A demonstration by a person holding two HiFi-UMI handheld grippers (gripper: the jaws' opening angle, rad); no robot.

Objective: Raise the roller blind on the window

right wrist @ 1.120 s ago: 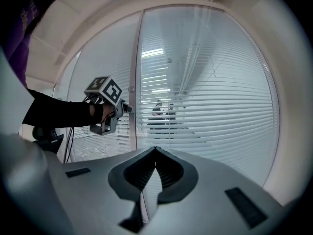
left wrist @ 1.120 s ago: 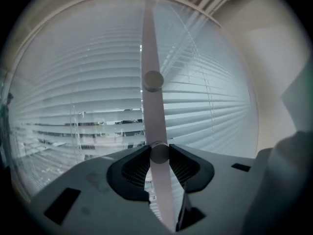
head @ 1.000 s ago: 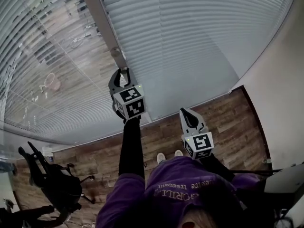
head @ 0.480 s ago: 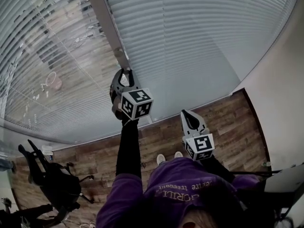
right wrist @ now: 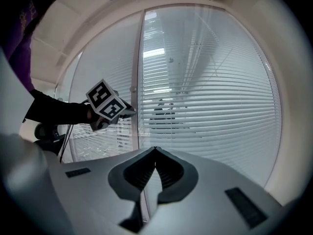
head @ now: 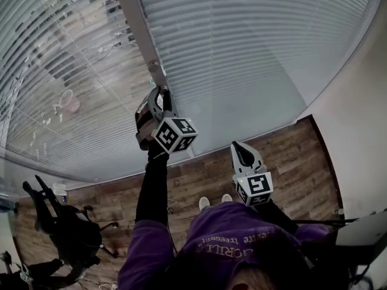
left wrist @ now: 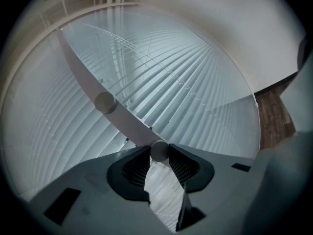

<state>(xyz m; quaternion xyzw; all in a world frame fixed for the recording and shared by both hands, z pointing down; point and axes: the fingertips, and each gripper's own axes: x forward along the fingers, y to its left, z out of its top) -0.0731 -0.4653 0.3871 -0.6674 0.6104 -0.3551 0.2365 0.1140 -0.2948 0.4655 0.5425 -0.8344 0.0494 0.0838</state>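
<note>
The window carries white slatted blinds (head: 242, 47) on both sides of a pale mullion (head: 134, 23). My left gripper (head: 159, 95) is raised against the mullion, and its jaws are shut on a small round grey knob (left wrist: 159, 151). A second round knob (left wrist: 104, 102) sits farther up the same mullion. My right gripper (head: 242, 150) hangs lower and to the right, shut with nothing between its jaws (right wrist: 155, 150). In the right gripper view the left gripper (right wrist: 130, 112) shows at the left, at the mullion (right wrist: 138, 82).
A beige wall (head: 363, 107) closes off the window on the right. Wood-look flooring (head: 284, 150) runs below, with the person's shoes (head: 205, 202) on it. A black office chair (head: 72, 234) stands at the lower left.
My left gripper has crept up along the mullion and rolled, so its marker cube faces differently. The right gripper has stayed in place.
</note>
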